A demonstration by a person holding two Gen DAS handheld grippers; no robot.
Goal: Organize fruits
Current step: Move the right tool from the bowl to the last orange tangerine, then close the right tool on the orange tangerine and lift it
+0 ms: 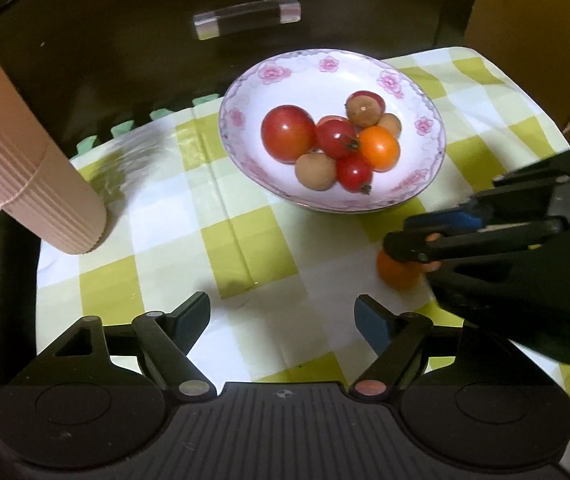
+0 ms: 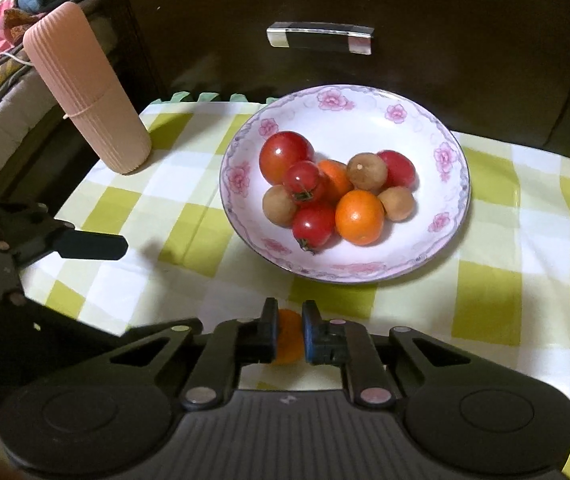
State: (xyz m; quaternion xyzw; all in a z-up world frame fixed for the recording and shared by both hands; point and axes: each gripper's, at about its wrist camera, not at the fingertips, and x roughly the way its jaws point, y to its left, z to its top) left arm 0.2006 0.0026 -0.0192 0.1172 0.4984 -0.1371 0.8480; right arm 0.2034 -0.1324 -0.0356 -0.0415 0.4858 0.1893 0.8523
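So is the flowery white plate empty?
No, the flowery white plate holds a pile of red, orange and brown round fruits.

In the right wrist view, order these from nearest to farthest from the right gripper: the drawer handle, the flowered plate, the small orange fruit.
1. Small orange fruit, between the right gripper fingers.
2. Flowered plate, just beyond, slightly right.
3. Drawer handle, on the dark front behind.

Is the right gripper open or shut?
Shut: the right gripper pinches a small orange fruit above the checked cloth.
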